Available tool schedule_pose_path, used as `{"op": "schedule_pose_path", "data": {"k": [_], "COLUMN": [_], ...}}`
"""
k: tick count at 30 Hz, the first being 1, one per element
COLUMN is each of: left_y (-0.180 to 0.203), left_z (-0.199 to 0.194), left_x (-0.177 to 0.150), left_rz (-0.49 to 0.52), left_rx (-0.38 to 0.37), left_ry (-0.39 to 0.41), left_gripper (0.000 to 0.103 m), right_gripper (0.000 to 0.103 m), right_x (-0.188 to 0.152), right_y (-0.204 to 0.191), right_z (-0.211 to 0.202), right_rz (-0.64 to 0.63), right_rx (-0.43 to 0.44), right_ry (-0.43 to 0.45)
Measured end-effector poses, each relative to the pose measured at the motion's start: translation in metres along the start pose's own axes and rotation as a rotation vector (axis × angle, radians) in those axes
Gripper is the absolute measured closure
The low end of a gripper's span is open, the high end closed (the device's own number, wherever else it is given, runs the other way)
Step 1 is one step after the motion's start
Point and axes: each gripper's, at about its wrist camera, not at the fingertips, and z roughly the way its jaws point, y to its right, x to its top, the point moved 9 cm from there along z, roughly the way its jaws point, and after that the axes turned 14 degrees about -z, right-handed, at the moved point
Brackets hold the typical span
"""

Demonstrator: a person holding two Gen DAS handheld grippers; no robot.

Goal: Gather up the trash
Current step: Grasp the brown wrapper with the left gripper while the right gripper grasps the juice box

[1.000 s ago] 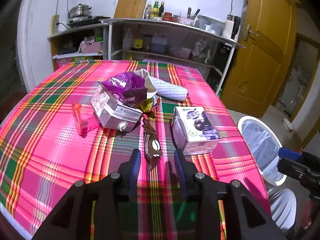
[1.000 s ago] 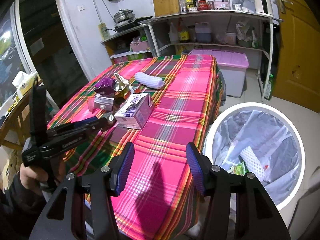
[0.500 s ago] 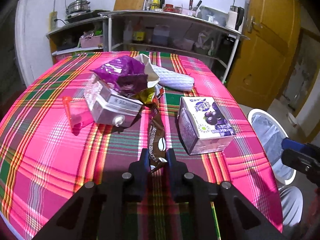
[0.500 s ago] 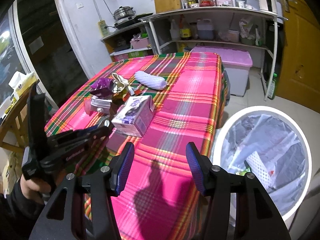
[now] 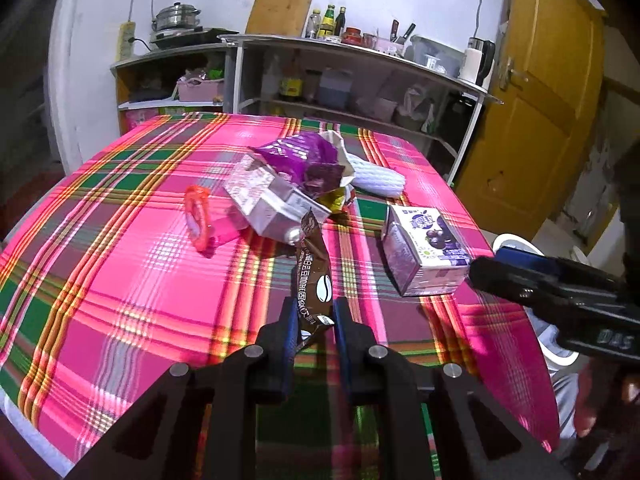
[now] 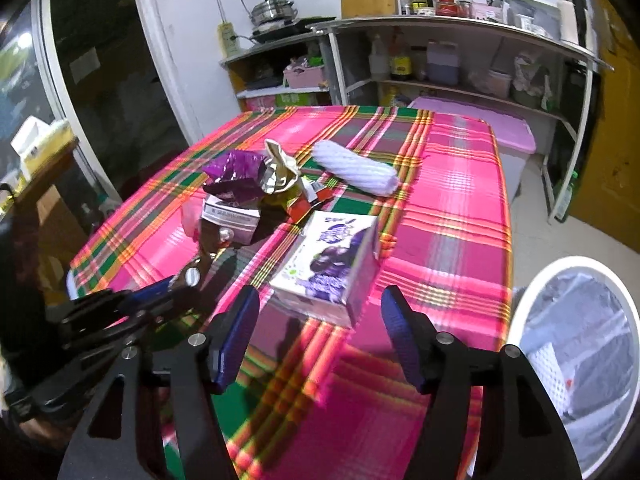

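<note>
My left gripper is shut on a brown coffee wrapper and holds its near end just above the plaid tablecloth. A purple juice carton lies to its right. Behind it lie a white carton, a purple foil bag, a pink plastic cup and a white foam sleeve. My right gripper is open and empty, close in front of the purple juice carton. The left gripper shows at the left of the right wrist view.
A white bin lined with a clear bag stands on the floor right of the table, some trash inside. Metal shelves with bottles and boxes stand behind the table. A yellow door is at the right.
My left gripper closed on the brown wrapper and lifted its near end. My right gripper moved from beside the bin toward the purple juice carton, still open.
</note>
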Motion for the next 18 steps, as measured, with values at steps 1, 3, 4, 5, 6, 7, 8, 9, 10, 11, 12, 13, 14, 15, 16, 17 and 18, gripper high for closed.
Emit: {"op": "schedule_pose_path", "data": {"k": [1,3,4,5,6,7,8,9,10,11,12,13,14,15,16,17,18], "left_y": [-0.002,-0.004,-0.006,-0.007,-0.008,-0.01,-0.01,-0.012,-0.013,-0.013,-0.014,-0.014,-0.015,-0.015,-0.015,-0.014,-0.014], "left_z": [-0.001,-0.002,-0.003,-0.003,-0.003,-0.003,-0.003,-0.003,-0.002,-0.001,0.0,0.001,0.001,0.001,0.001,0.001,0.001], "left_x": [0.001,0.001,0.001,0.002,0.002,0.002,0.002,0.001,0.001,0.0,0.0,-0.001,-0.001,-0.002,-0.002,-0.002,-0.002], "left_rz": [-0.005,-0.01,-0.014,-0.016,-0.02,-0.022,-0.024,-0.026,-0.028,-0.03,-0.032,-0.033,-0.032,-0.032,-0.032,-0.031,-0.03], "left_rx": [-0.002,-0.005,-0.007,-0.009,-0.012,-0.014,-0.015,-0.017,-0.019,-0.02,-0.022,-0.024,-0.025,-0.027,-0.029,-0.03,-0.031], "left_ry": [0.001,0.004,0.006,0.007,0.007,0.008,0.007,0.007,0.005,0.002,0.0,-0.002,-0.002,-0.003,-0.003,-0.003,-0.003], "left_gripper": [0.085,0.085,0.085,0.085,0.085,0.085,0.085,0.085,0.085,0.085,0.085,0.085,0.085,0.085,0.085,0.085,0.085], "right_gripper": [0.039,0.039,0.039,0.039,0.039,0.039,0.039,0.039,0.039,0.039,0.039,0.039,0.039,0.04,0.043,0.043,0.044], "right_x": [0.0,0.002,0.002,0.002,0.003,0.003,0.003,0.003,0.002,0.002,0.001,0.001,0.001,0.001,0.002,0.002,0.001], "right_y": [-0.001,-0.002,-0.002,-0.003,-0.004,-0.004,-0.004,-0.003,-0.003,-0.002,0.0,0.001,0.003,0.005,0.004,0.004,0.004], "right_z": [0.003,0.014,0.017,0.019,0.022,0.023,0.025,0.027,0.028,0.03,0.032,0.032,0.031,0.03,0.028,0.027,0.025], "right_rz": [-0.001,-0.002,-0.004,-0.006,-0.01,-0.013,-0.016,-0.019,-0.02,-0.017,-0.009,0.003,0.013,0.018,0.018,0.015,0.016], "right_rx": [-0.006,-0.027,-0.036,-0.041,-0.046,-0.052,-0.061,-0.072,-0.079,-0.089,-0.097,-0.103,-0.105,-0.104,-0.105,-0.107,-0.104], "right_ry": [-0.007,-0.029,-0.034,-0.039,-0.045,-0.049,-0.054,-0.06,-0.066,-0.076,-0.082,-0.081,-0.078,-0.071,-0.066,-0.063,-0.058]}}
